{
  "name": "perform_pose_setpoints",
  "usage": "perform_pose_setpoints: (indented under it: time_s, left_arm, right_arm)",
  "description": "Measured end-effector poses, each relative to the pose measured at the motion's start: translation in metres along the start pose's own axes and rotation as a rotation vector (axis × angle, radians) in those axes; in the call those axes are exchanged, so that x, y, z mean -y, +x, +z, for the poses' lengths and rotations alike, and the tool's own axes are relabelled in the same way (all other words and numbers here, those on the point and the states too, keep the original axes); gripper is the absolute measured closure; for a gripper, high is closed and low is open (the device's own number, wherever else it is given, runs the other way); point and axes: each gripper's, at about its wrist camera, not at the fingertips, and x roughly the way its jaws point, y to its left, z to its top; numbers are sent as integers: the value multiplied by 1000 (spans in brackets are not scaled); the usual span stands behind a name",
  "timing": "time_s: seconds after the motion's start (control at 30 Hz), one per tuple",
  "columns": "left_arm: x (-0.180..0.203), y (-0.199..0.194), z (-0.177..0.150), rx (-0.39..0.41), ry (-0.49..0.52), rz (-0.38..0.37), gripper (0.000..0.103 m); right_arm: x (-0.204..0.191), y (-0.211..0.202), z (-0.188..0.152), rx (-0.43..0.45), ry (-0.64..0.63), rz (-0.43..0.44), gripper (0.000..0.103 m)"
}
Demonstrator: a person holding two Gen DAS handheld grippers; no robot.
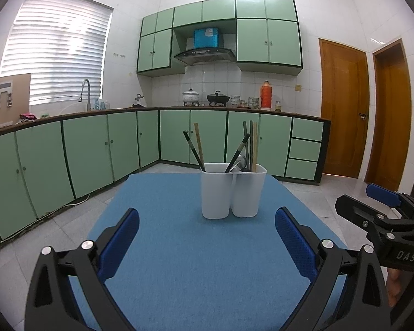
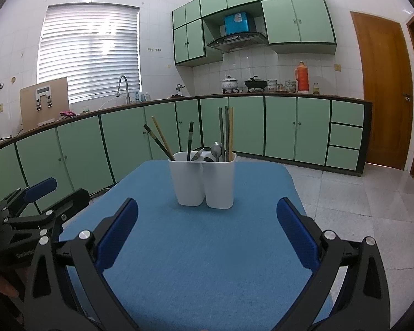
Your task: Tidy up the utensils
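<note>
The holder (image 1: 232, 190), a white two-cup caddy, stands at 12 o'clock on the blue mat (image 1: 179, 248), both cups already stocked: chopsticks (image 1: 197, 146) lean out at 11, a spoon (image 2: 216, 150) sits by the divider. No loose utensils show on the mat, so sorting looks finished or paused. The left gripper (image 1: 207, 244) is spread wide and empty; the right gripper (image 2: 207, 234) likewise, both hovering back at 6 o'clock, likely to keep clear of the tall handles.

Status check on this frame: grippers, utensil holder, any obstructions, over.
Left gripper open, empty. Right gripper open, empty. White two-compartment holder upright on blue mat, chopsticks and spoons inside. Nothing in the way.
</note>
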Motion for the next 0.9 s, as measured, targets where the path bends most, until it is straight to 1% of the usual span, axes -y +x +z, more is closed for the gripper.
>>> perform_pose_setpoints:
  time_s: [0.9]
  left_arm:
    - [-1, -3, 2, 11, 6, 3, 6]
  right_arm:
    - [-1, -1, 2, 7, -3, 2, 5]
